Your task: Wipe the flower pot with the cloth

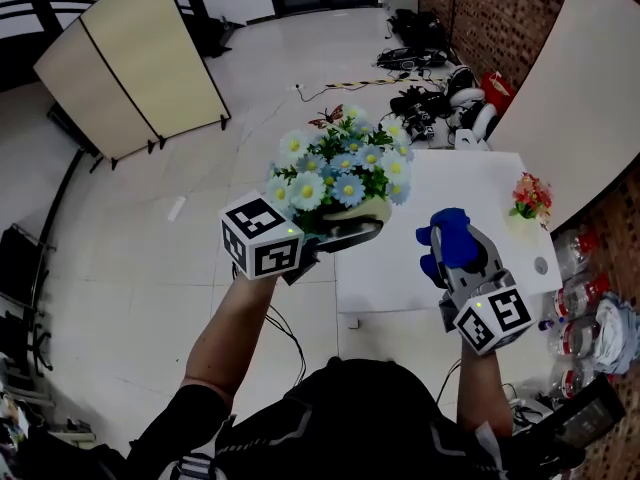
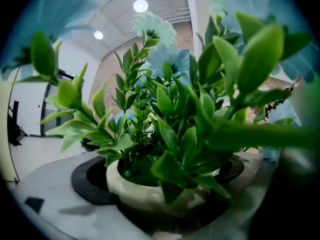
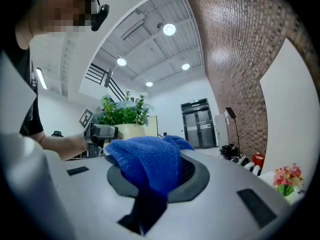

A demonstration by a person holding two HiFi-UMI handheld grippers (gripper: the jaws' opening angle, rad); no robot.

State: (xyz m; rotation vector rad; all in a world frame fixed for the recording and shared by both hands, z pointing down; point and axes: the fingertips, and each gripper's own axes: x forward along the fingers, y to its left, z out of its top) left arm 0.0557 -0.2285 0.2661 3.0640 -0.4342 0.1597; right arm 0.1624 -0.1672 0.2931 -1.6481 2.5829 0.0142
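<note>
Head view shows the left tongs (image 1: pixel 345 234) clamped on the flower pot (image 1: pixel 368 210), a small cream one. It's held up in the air over the floor (image 1: pixel 250 148), right by the left edge of the white worktop (image 1: pixel 450 188). The pot is stuffed with pale blue flowers (image 1: pixel 340 163) and green leaves (image 2: pixel 175 129).

In the left gripper view the leaves crowd the lens and the right side is a blur. As far as I can make out, the pot's rim sits snug between the two jaws, with the black pads up against its sides.

The right tongs (image 1: pixel 458 260) are clenched on the blue cloth (image 1: pixel 452 230), a knitted-looking thing. It's bunched up between the jaws and pokes out over the top. They're held above the worktop, to the right of the pot. The cloth is near the pot but not touching it, and in the right gripper view the pot sits off behind the cloth with clear space between them.

Other stuff: a little pink bouquet (image 1: pixel 530 196) stands near the worktop's right edge. A folding screen (image 1: pixel 130 68) stands on the floor off to the left, and some bottles (image 1: pixel 580 298) sit down past the right side.
</note>
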